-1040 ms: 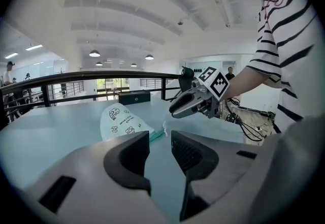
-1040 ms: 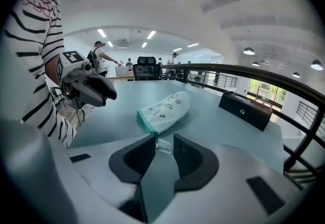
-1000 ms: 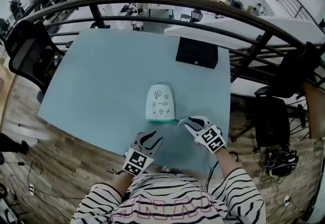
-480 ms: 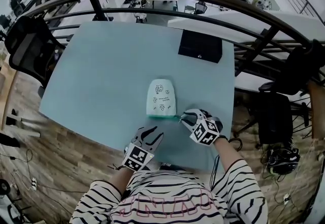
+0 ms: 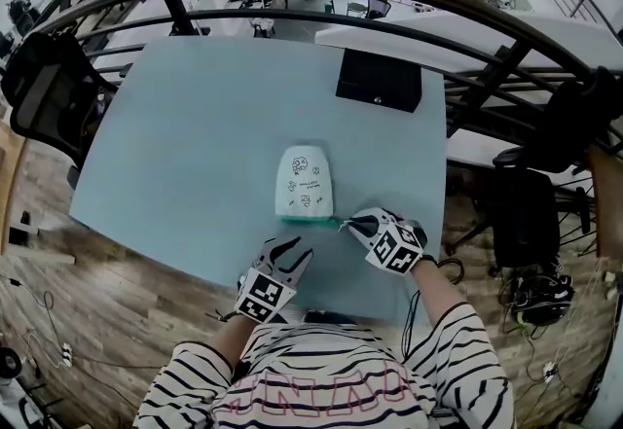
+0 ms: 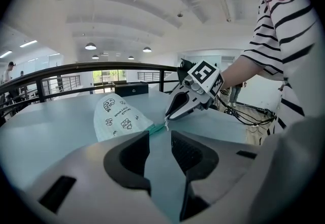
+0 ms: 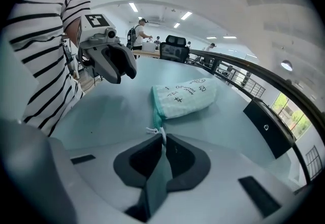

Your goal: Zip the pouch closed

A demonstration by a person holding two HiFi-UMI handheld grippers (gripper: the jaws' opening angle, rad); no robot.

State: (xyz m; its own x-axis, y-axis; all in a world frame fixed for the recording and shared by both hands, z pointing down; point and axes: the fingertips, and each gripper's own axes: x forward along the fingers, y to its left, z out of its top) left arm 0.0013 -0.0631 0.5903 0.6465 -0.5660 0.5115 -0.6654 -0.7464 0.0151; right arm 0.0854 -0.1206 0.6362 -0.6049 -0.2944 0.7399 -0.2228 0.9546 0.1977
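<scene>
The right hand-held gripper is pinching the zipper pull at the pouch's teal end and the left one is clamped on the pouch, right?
Not quite: the left hand-held gripper is open, short of the pouch, as the left gripper view shows. The right hand-held gripper does pinch the zipper pull.

Black-and-white striped shirt (image 5: 321, 388); grey, marker-cubed left claw (image 5: 295, 247) and right claw (image 5: 348, 222).

Honestly, there's nothing you can properly read here. Your pouch (image 5: 305, 182) has black doodles and a few lines of print, but they're too small to make out. The pink lettering on your shirt (image 5: 321, 400), down at 6 o'clock, is illegible too.
</scene>
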